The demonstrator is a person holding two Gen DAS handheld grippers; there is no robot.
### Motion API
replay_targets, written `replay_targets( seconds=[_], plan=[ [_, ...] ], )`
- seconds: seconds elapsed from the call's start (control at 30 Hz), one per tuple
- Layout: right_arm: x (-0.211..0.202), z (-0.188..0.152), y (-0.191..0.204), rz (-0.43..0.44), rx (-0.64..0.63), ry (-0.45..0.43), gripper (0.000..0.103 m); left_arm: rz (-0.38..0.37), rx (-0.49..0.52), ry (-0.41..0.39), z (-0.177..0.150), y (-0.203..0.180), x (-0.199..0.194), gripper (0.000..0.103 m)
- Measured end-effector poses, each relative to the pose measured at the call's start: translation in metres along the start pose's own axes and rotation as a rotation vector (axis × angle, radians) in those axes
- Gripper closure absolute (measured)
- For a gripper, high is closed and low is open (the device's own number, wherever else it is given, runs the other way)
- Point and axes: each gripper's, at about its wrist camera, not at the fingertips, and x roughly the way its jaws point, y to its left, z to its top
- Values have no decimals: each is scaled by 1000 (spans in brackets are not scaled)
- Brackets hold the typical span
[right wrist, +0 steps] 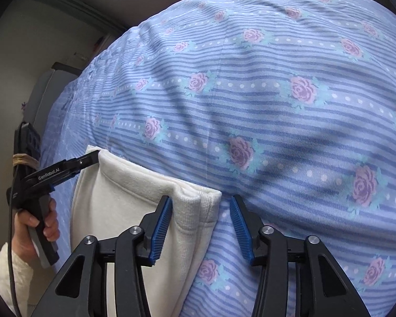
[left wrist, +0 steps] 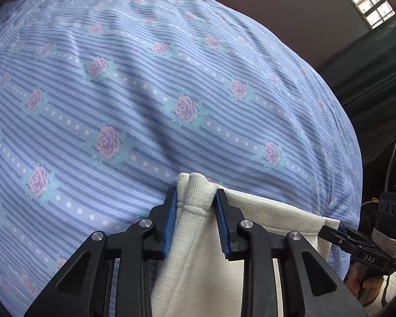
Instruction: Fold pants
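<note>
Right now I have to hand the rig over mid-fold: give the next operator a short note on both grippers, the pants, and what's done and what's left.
Left gripper: both blue pads press a bunched ribbed corner of the cream pants; grip looks set.
Right gripper: jaws open around the other ribbed corner; the left pad touches the cloth, the right pad stands clear over the bedsheet.
Pants: lying on the striped floral bedsheet, apparently already doubled, the edge spanning the two grippers.
Done: both grippers placed at the corners, left one gripping.
Left: close the right gripper on its corner, then probably lift both corners and carry them over for the next fold.
</note>
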Motion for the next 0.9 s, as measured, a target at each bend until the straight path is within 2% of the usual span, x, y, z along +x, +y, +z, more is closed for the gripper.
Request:
replay_targets(
  seconds=[0.07, 0.13, 0.27, 0.33, 0.5, 0.73, 0.9],
  plan=[
    [1, 4, 0, 25, 4, 19, 73, -2, -11, -2, -1, -3, -1, 81],
    [-3, 9, 3, 26, -6, 34, 78, 7, -19, -13, -1, -8, -5, 85],
    [-32, 6, 29, 2, -121, 2, 81, 4, -32, -68, -4, -20, -28, 86],
    [-54, 3, 48, 16, -181, -26, 82, -8, -33, -99, -8, -25, -44, 87],
    [-111, -15, 100, 54, -341, -78, 82, -27, -14, -206, -25, -38, -109, 87],
    [-180, -62, 166, 115, -540, -105, 82, 10, -8, -324, -77, -44, -210, 87],
    [-218, -114, 214, 161, -683, -99, 82, 43, -41, -405, -138, -36, -282, 87]
  ],
)
